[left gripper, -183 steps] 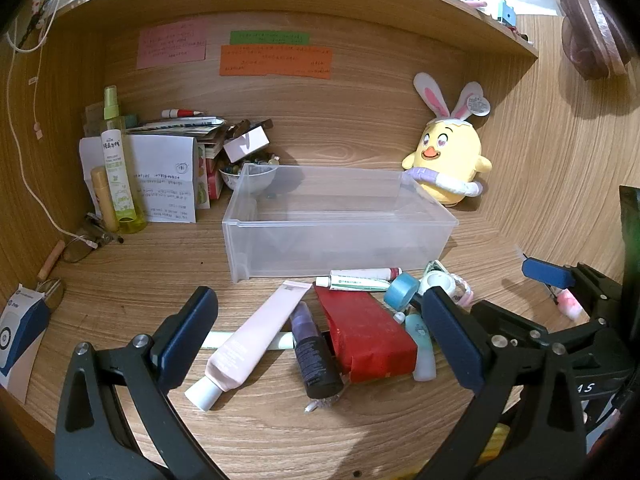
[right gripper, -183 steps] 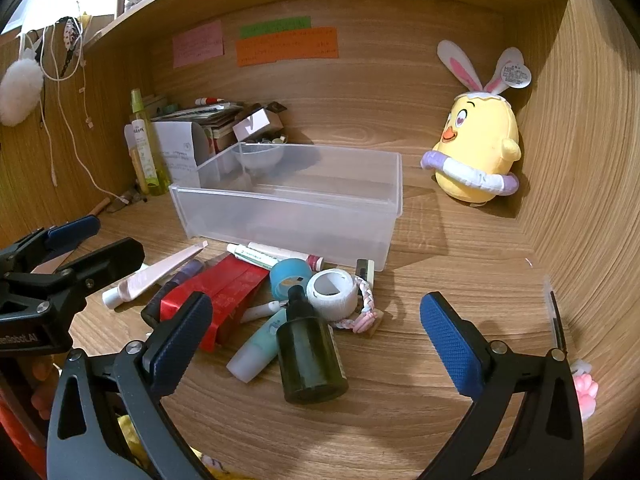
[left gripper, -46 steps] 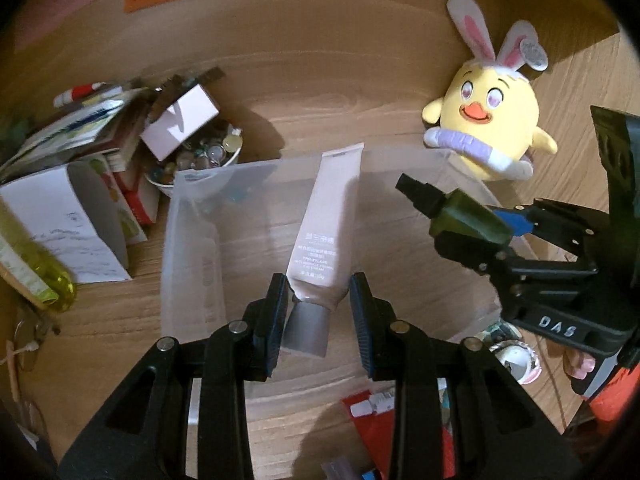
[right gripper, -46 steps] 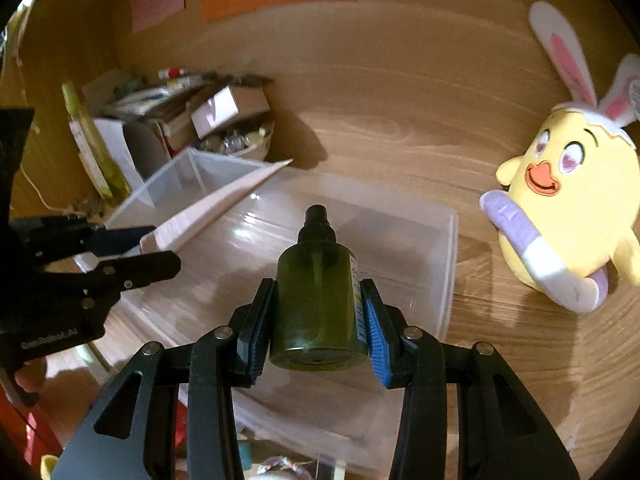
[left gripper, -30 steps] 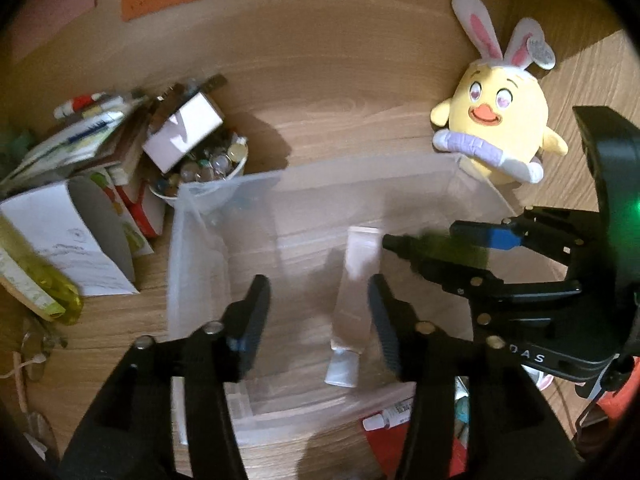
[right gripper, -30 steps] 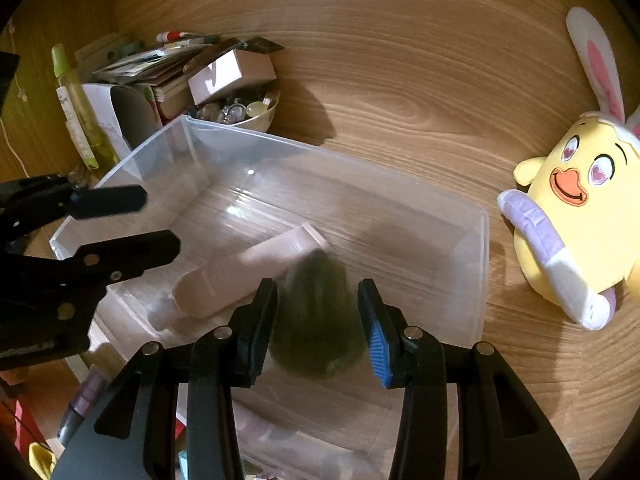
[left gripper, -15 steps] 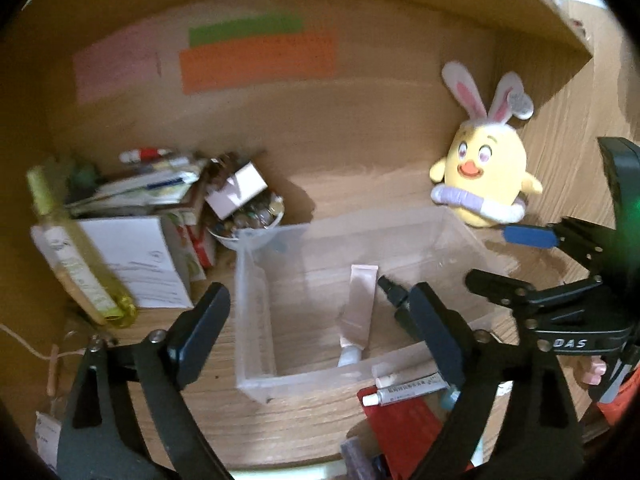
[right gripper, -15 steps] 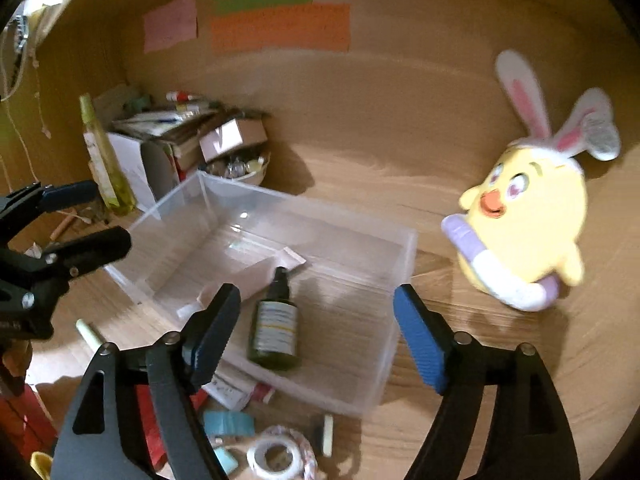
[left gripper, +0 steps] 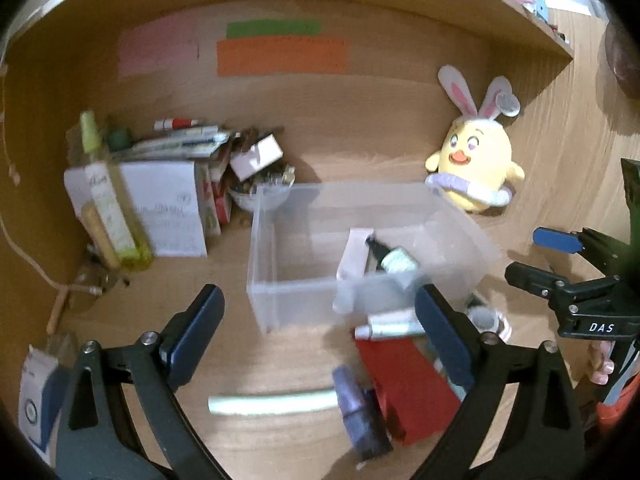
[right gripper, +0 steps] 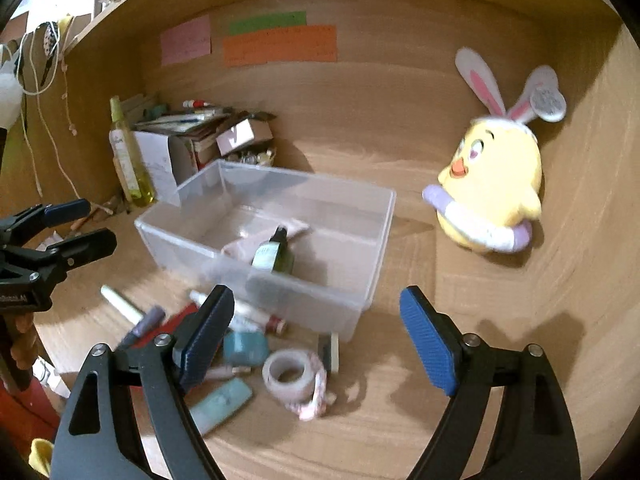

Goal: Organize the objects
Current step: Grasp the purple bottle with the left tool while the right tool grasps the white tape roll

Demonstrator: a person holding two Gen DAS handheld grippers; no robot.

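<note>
Left wrist view: the left gripper [left gripper: 320,332] stands with its jaws spread wide, having just been opening, and nothing lies between them. Ahead of it sits the bin [left gripper: 276,280], a clear plastic box, with the pink tube [left gripper: 354,256] and the green bottle [left gripper: 394,260] lying side by side on its floor, touching. Just beyond the right finger lie a white tube [left gripper: 390,327] and a red pack [left gripper: 404,376], with a purple tube [left gripper: 360,412] below the jaws and a pale stick [left gripper: 272,404] to the left of it. Off to the right the right gripper [left gripper: 560,256] shows from the side. Far ahead and to the right, a plush chick [left gripper: 474,168] leans at the back wall.

Right wrist view: the right gripper [right gripper: 316,340] is spread too, its jaws just having been opening, empty. The bin [right gripper: 320,300] lies ahead and slightly left, the bottle [right gripper: 276,256] resting across the tube [right gripper: 244,246] inside. Between the jaws and the bin's near wall lie a tape roll [right gripper: 290,374], a blue roll [right gripper: 246,348] and a teal tube [right gripper: 222,402]. The chick [right gripper: 496,184] stands ahead to the right, well apart from the bin. The left gripper [right gripper: 68,226] shows at the left edge, spread.
</note>
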